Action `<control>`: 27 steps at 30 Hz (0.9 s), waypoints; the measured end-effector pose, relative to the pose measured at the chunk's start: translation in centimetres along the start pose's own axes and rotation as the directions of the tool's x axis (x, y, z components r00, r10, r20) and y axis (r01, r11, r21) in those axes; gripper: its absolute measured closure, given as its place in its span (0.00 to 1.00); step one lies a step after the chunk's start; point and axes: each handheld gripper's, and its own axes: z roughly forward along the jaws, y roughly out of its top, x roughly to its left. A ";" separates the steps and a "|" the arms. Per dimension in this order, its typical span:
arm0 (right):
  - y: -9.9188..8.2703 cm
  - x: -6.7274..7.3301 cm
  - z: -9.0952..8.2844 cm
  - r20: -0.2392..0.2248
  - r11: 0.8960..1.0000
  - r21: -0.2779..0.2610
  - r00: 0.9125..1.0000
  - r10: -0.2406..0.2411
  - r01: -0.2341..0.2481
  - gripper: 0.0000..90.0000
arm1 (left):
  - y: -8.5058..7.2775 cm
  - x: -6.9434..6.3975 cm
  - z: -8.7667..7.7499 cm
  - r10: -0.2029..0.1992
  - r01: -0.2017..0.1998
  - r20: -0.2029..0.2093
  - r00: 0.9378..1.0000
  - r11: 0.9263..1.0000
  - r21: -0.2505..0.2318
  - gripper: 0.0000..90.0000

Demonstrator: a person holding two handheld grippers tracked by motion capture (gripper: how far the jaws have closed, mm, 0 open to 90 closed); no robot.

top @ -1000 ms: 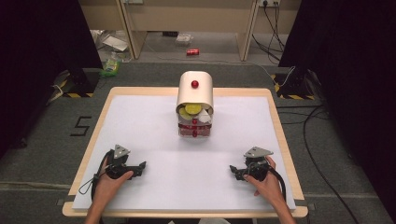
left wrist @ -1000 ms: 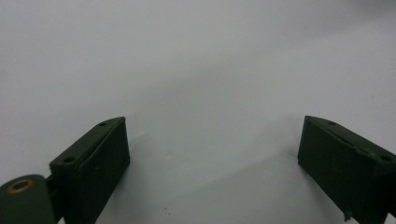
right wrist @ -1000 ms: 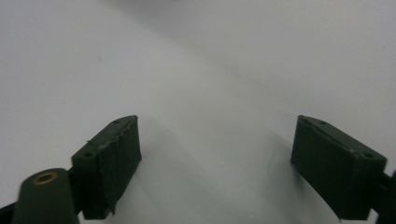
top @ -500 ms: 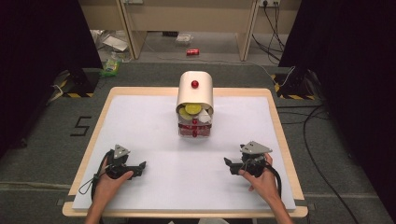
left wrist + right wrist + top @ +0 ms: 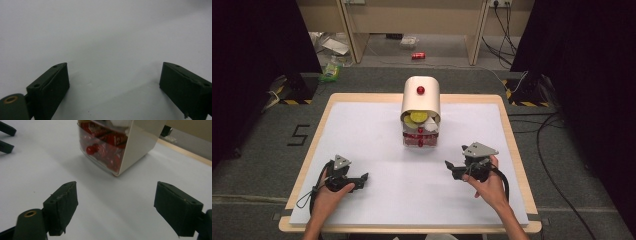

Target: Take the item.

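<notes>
The right gripper (image 5: pixel 451 169) has lifted off the white table (image 5: pixel 362 125) toward the cream roll-top box (image 5: pixel 420 102) at the far middle, its empty jaws narrowing but apart; the left gripper (image 5: pixel 362 178) rests wide, so the reach seems beginning.

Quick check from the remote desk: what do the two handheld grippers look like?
Both are black. The left gripper and right gripper each carry a grey three-cornered plate on top and trail a black cable. Their flat rectangular dark pads look worn at the edges. Forearms are bare.
</notes>
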 end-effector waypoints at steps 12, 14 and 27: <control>4.2 1.6 -0.3 -0.043 0.994 -0.083 0.997 -0.071 0.067 0.22 | 0.0 0.0 0.0 -0.001 0.001 0.001 1.000 1.000 0.000 0.09; 4.7 1.9 0.0 -0.049 0.994 -0.088 0.996 -0.076 0.071 0.22 | 0.0 0.0 0.0 -0.001 0.001 0.001 1.000 1.000 0.000 0.09; 7.3 3.2 0.9 -0.066 0.986 -0.121 0.990 -0.125 0.116 0.22 | 0.0 0.0 0.0 -0.002 0.002 0.002 1.000 1.000 -0.001 0.09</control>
